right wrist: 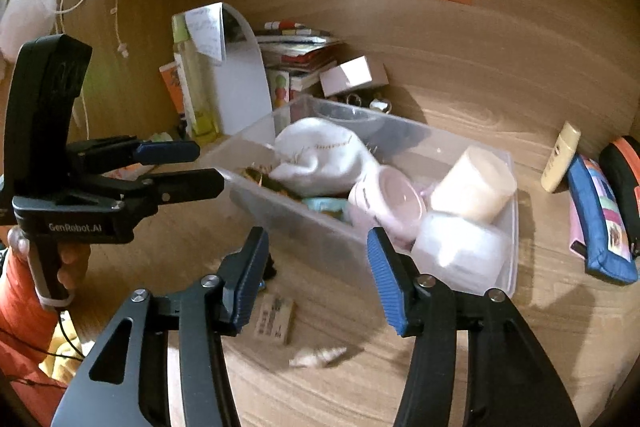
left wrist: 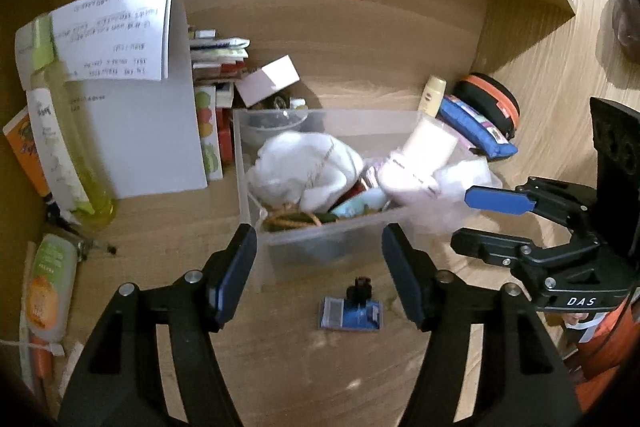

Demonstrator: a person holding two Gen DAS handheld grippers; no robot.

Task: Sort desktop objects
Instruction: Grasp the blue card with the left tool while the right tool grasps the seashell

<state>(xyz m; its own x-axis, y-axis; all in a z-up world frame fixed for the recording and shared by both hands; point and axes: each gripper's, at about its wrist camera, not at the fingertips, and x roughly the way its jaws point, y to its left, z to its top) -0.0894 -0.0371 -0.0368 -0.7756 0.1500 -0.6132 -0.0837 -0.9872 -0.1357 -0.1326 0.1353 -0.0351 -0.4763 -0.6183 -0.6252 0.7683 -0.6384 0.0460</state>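
On the far left of the wooden counter (left wrist: 320,379), a tall yellow-green bottle (left wrist: 76,147) stands with a white lotion tube (left wrist: 48,139) against it, and an orange-labelled tube (left wrist: 50,287) lies nearer. Behind them a white board (left wrist: 152,131) leans on the back wall with a handwritten sheet (left wrist: 116,31) clipped over it. To its right sits a stack of books (left wrist: 218,59) with a small pale box (left wrist: 272,79) resting askew against it.

The left gripper (left wrist: 320,275) hangs over the near counter with its jaws apart and nothing between the pads; a small blue packet (left wrist: 351,313) with a black clip (left wrist: 360,289) on it lies on the counter in the gap.

In the middle is the clear plastic bin (left wrist: 320,239) (already quite full): a white cloth bag (left wrist: 304,167), a pink-lidded jar (right wrist: 388,199), a cream cylinder (right wrist: 474,183), a frosted white container (right wrist: 460,247) and a teal item (right wrist: 324,205) lie inside.

The right gripper (right wrist: 316,275) stands at the bin's near wall, jaws open and empty. On the counter below it lie a small tan block (right wrist: 274,319) and a crumpled white scrap (right wrist: 316,357).

Right of the bin, a cream bottle (right wrist: 560,157) leans on a blue pouch (right wrist: 600,223), with a black and orange case (right wrist: 624,179) just beyond.
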